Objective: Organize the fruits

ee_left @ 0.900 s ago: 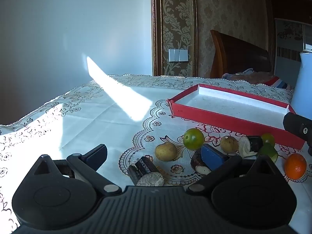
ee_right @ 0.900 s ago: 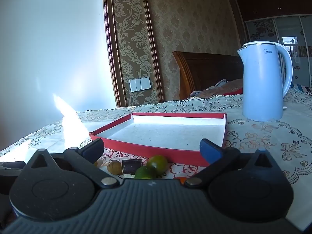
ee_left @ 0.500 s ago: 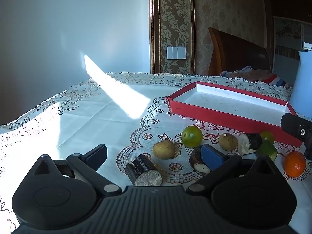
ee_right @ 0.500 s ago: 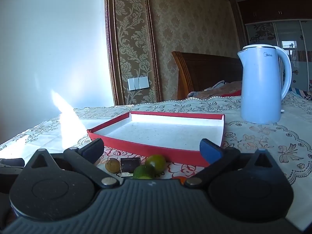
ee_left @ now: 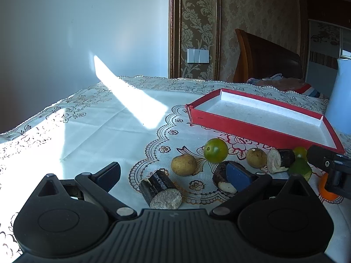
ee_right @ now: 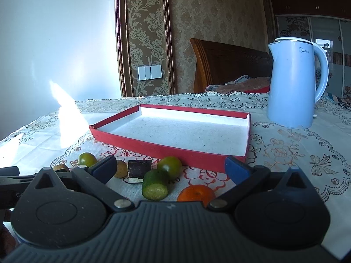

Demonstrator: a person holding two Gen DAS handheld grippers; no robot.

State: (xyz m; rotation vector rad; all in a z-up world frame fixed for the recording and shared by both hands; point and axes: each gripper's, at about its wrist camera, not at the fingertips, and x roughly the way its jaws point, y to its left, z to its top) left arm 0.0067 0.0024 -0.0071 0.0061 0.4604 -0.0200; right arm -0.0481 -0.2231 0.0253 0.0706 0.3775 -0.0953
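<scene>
Both tongs are spread wide with nothing between their pads: your left tongs (ee_left: 173, 174) and your right tongs (ee_right: 171, 167) each hang over the fruit scattered on the surface (ee_left: 92, 127), just short of the red tray (ee_right: 175, 151), which holds nothing yet. Going left to right from your left tongs: a dark cut stick (ee_left: 159, 188) lies right in the gap, its pale cut face turned toward you and its long axis running away and to the left; beyond it sit a tan round fruit (ee_left: 183, 165) and a green round fruit (ee_left: 215, 150). In front of your right tongs, a cut green piece (ee_right: 155, 184) lies nearest on the left of the gap, its long axis slanting away to the right, and an orange (ee_right: 196, 195) sits close under the middle. The tray lies straight ahead of both. I'd judge the left tongs are nearest the dark stick, so you should close across its short width, not its length.
</scene>
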